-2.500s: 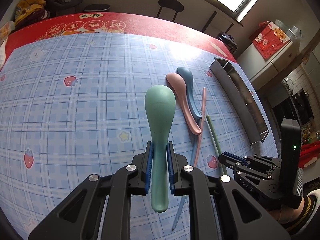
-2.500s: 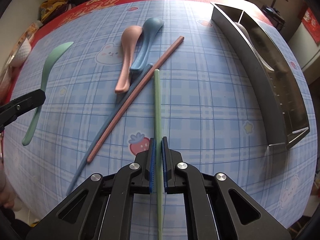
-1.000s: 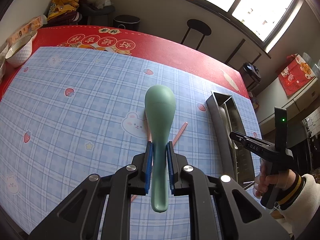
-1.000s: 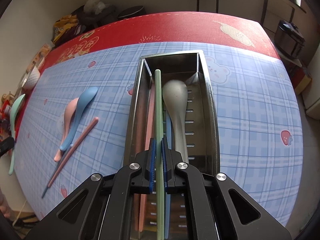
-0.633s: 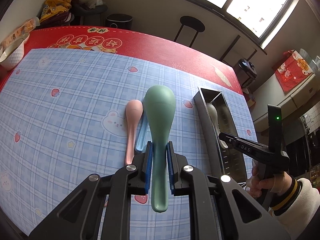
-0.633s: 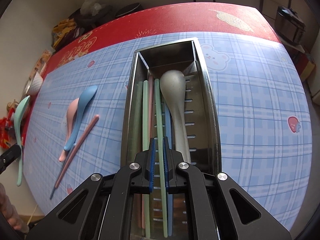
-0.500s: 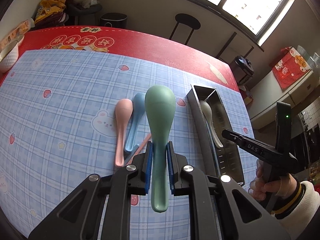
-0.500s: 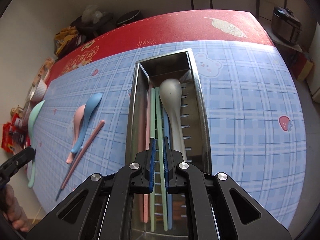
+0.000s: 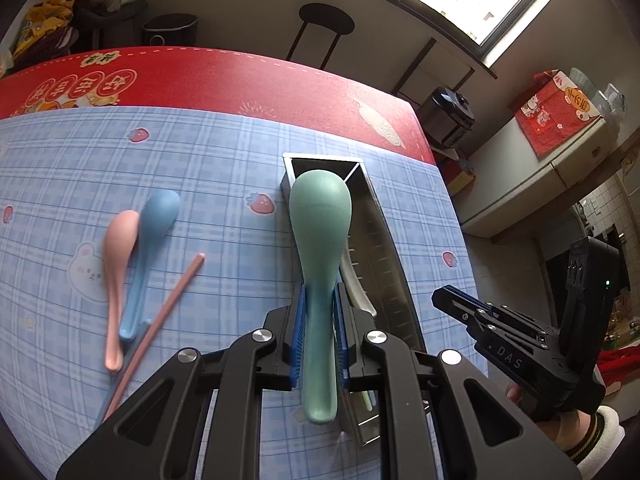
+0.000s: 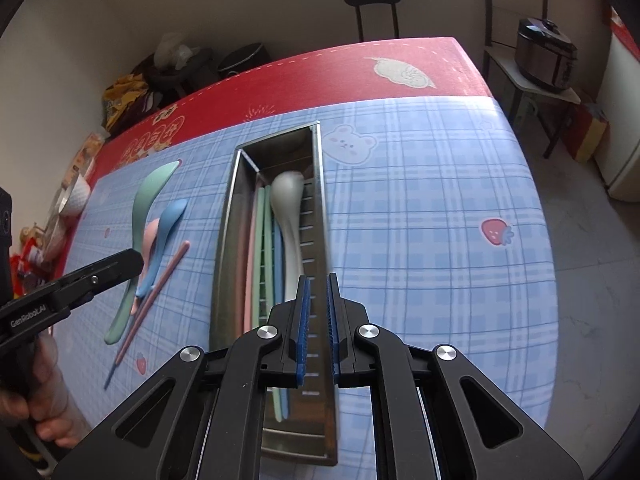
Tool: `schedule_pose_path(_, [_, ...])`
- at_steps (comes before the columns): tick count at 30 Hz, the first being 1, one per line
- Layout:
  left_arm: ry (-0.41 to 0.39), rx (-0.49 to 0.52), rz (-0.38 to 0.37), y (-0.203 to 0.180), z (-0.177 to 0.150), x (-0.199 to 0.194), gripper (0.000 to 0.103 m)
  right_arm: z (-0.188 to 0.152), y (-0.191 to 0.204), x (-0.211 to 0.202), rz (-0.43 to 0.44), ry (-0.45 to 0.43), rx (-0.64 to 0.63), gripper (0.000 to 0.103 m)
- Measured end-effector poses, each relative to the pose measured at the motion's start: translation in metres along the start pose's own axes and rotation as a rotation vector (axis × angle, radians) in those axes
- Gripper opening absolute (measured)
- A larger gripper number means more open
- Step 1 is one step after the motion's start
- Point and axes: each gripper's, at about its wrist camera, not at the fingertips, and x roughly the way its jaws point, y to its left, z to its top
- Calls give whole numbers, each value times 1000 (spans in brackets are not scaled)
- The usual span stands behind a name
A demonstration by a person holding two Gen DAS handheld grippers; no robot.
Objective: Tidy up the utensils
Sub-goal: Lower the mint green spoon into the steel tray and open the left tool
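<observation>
L tool point(image 9: 319, 336) clamps green spoon point(image 9: 320, 240) by the handle above tray point(image 10: 224, 264), R tool point(image 10: 316, 330) just opened, nothing in it, over tray's near end w/ chopsticks point(image 10: 262, 248) + white spoon point(image 10: 289, 216) inside.

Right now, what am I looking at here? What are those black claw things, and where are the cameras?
No robot: a person holds a hand-held black tool in each hand, and a fisheye camera on each looks along its two fingers. In the left view, the left tool grips a green spoon above the metal tray; the right tool shows at its side. In the right view, that tool's jaws have just been opening, nothing between them, over the tray, which holds chopsticks and a pale spoon. A pink spoon, blue spoon and pink chopstick lie on the checked tablecloth.
</observation>
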Motion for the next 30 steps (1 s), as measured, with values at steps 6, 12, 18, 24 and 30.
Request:
schedule_pose_path(6, [32, -33, -13, -17, 13, 29, 14, -2, -18, -9, -9, -27, 33, 44])
schedule_pose_path(12, [73, -140, -21, -19, 27, 61, 14, -7, -33, -12, -14, -29, 83, 44])
schedule_pose_path(18, [130, -177, 17, -18, 37, 85, 14, -9, -49, -18, -29, -43, 134, 44])
schedule_pose_path(24, [130, -113, 33, -28, 49, 97, 15, -15, -64, -26, -50, -63, 196, 45])
schedule_pose_path(30, [109, -59, -10, -26, 51, 75, 22, -28, -63, -30, -31, -59, 256, 45])
